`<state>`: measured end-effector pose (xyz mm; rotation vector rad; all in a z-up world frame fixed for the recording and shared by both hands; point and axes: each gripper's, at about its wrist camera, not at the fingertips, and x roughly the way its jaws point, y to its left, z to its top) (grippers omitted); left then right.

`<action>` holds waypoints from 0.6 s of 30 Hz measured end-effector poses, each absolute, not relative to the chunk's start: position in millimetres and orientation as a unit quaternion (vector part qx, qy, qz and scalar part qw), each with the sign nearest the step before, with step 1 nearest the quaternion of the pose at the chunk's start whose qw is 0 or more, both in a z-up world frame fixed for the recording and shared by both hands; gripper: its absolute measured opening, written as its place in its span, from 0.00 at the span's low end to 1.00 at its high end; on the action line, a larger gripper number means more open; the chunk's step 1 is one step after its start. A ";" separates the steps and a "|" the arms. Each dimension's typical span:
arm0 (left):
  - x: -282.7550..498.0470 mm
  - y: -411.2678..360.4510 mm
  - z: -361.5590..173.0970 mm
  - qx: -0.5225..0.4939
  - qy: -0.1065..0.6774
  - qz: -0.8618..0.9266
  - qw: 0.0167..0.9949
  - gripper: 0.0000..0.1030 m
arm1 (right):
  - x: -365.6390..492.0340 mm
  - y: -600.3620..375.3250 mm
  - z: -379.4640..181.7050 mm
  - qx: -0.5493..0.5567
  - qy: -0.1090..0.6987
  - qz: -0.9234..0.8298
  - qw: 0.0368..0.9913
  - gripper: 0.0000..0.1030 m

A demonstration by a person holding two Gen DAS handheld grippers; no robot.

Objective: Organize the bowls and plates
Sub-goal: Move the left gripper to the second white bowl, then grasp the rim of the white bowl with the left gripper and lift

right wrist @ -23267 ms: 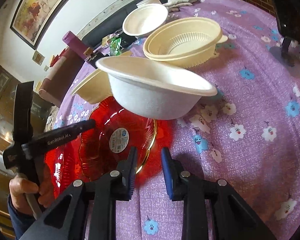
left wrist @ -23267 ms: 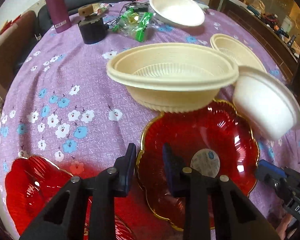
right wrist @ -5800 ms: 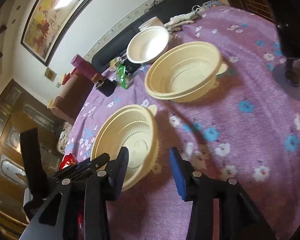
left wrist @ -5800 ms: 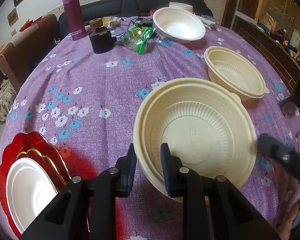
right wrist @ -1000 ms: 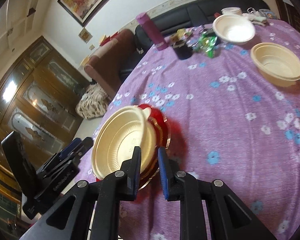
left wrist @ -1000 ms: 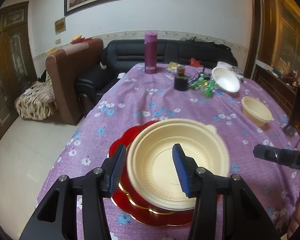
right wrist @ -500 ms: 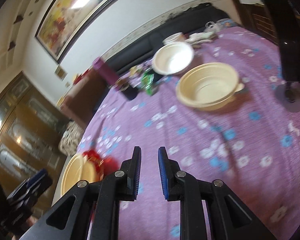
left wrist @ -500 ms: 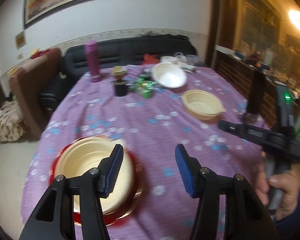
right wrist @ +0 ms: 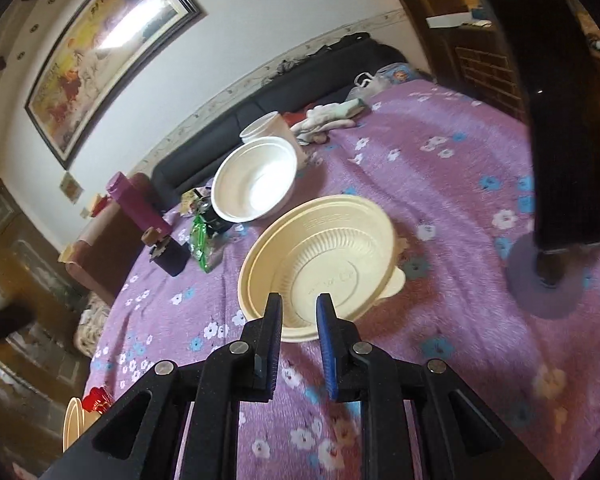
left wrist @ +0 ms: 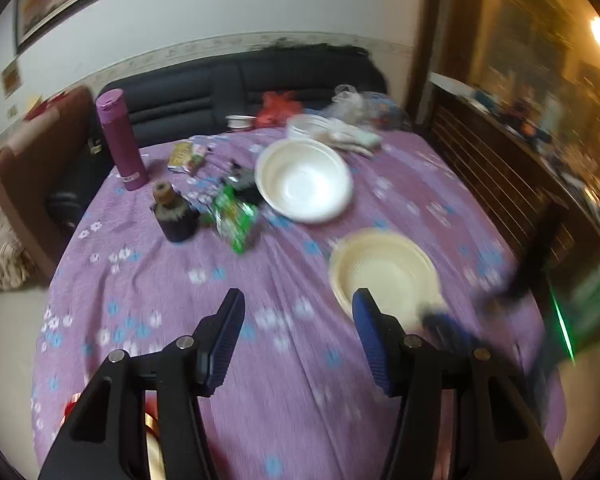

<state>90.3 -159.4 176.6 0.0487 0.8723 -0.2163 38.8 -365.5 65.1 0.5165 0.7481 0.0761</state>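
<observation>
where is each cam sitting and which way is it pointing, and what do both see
Left wrist: rides the left gripper, held above the near table edge, facing across the purple tablecloth toward the black sofa; its wide-open blue-padded fingers show, and the other gripper blurs in at right.
Right wrist: rides the right gripper, lower and tilted, aimed at the yellow bowl; its narrowly parted fingers show just short of the rim.
Shared: the yellow bowl, white bowl and purple bottle.
</observation>
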 end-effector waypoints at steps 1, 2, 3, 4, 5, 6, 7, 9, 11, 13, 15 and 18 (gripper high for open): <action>110.0 -159.6 173.5 0.020 0.425 -0.095 0.900 0.54 | 38.2 -367.1 61.8 0.250 0.357 0.037 0.899 0.18; 133.3 -160.5 169.5 0.017 0.431 -0.091 0.898 0.54 | 37.7 -367.2 58.9 0.244 0.355 0.043 0.901 0.18; 151.0 -160.7 165.7 0.012 0.433 -0.086 0.897 0.54 | 37.5 -367.5 58.0 0.239 0.354 0.047 0.903 0.18; 175.0 -159.2 159.9 -0.003 0.437 -0.080 0.896 0.54 | 36.3 -368.7 58.4 0.233 0.352 0.046 0.906 0.18; 193.4 -158.2 153.3 -0.017 0.447 -0.084 0.891 0.53 | 33.7 -370.5 60.2 0.228 0.347 0.042 0.909 0.18; 204.8 -158.5 147.7 -0.027 0.454 -0.086 0.887 0.51 | 31.7 -371.9 61.0 0.230 0.342 0.044 0.910 0.18; 223.3 -156.8 138.6 -0.045 0.459 -0.078 0.884 0.49 | 30.1 -372.8 61.9 0.233 0.338 0.046 0.911 0.18; 244.2 -158.5 128.4 -0.058 0.466 -0.076 0.880 0.48 | 28.1 -372.3 62.4 0.232 0.336 0.048 0.912 0.18; 265.5 -161.8 113.9 -0.068 0.476 -0.077 0.873 0.45 | 29.7 -371.2 61.8 0.233 0.337 0.054 0.911 0.18; 274.9 -163.5 103.8 -0.082 0.487 -0.078 0.866 0.44 | 30.4 -371.1 62.6 0.232 0.337 0.056 0.911 0.18; 284.2 -165.9 94.6 -0.084 0.493 -0.075 0.863 0.43 | 30.0 -372.9 63.7 0.239 0.334 0.059 0.910 0.18; 293.9 -167.4 83.0 -0.084 0.498 -0.072 0.860 0.43 | 29.9 -372.6 64.7 0.242 0.334 0.066 0.909 0.18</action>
